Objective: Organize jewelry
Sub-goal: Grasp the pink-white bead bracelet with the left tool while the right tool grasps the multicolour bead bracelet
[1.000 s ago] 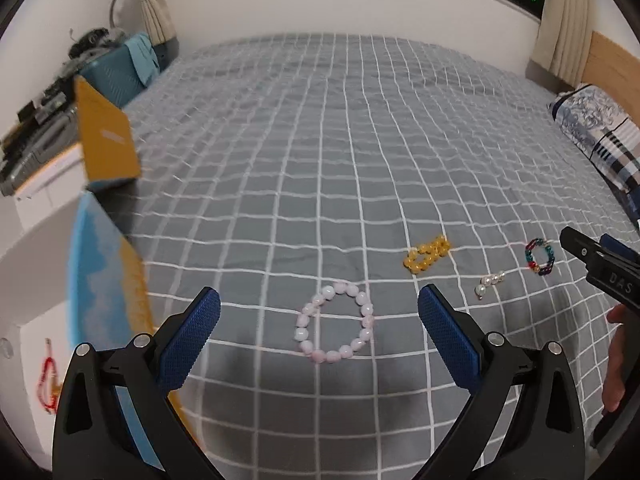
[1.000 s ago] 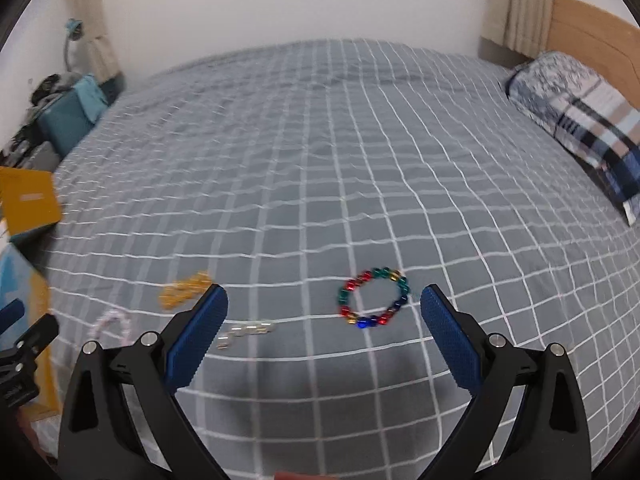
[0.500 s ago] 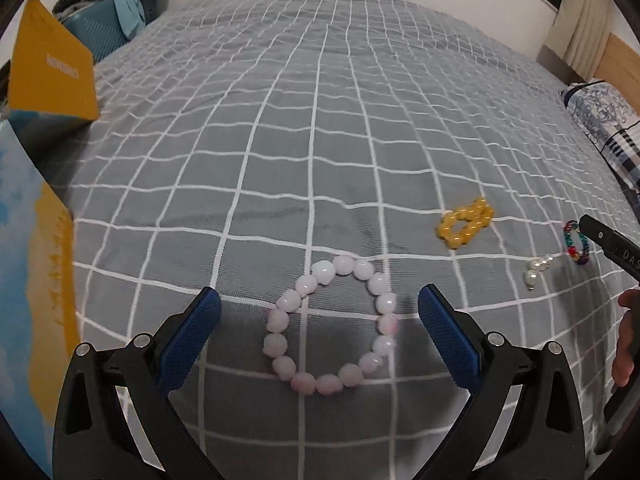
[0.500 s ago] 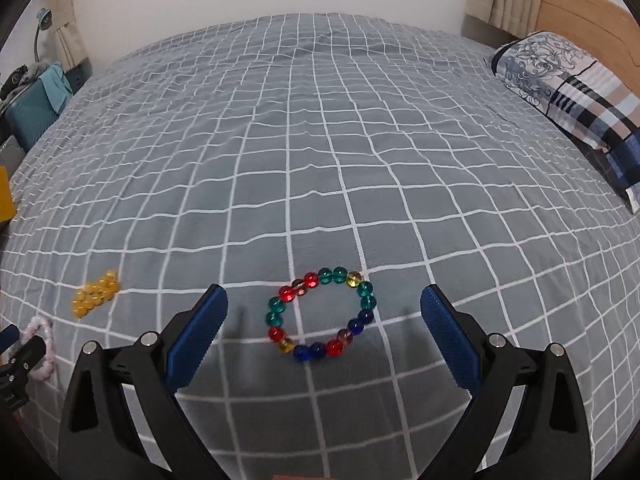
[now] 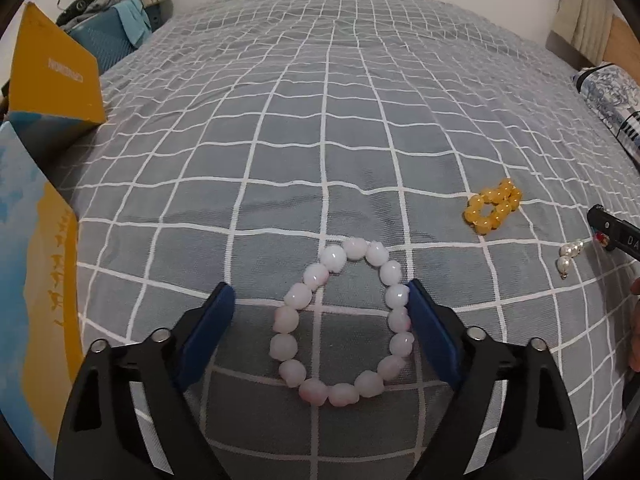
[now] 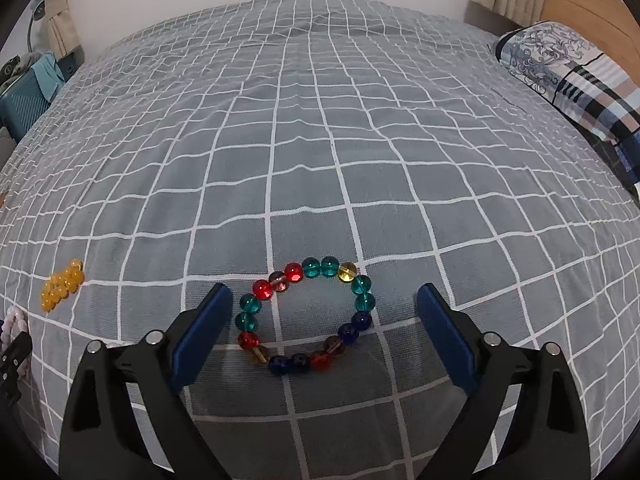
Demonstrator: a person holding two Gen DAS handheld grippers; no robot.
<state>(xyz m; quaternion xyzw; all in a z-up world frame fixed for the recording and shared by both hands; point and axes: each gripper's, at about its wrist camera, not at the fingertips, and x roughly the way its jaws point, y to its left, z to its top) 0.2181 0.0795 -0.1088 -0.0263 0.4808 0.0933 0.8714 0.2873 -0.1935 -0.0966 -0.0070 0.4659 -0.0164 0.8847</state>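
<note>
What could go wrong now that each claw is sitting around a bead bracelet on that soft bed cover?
1. The left claw is closing around the pink bracelet; its right pad already meets the beads while the left pad stands clear, so the ring may slide or fold instead of being caught.
2. The right claw is closing around the multicolored bracelet; round beads could roll out.
3. The bedspread is soft, so the pads might pinch fabric too.
</note>
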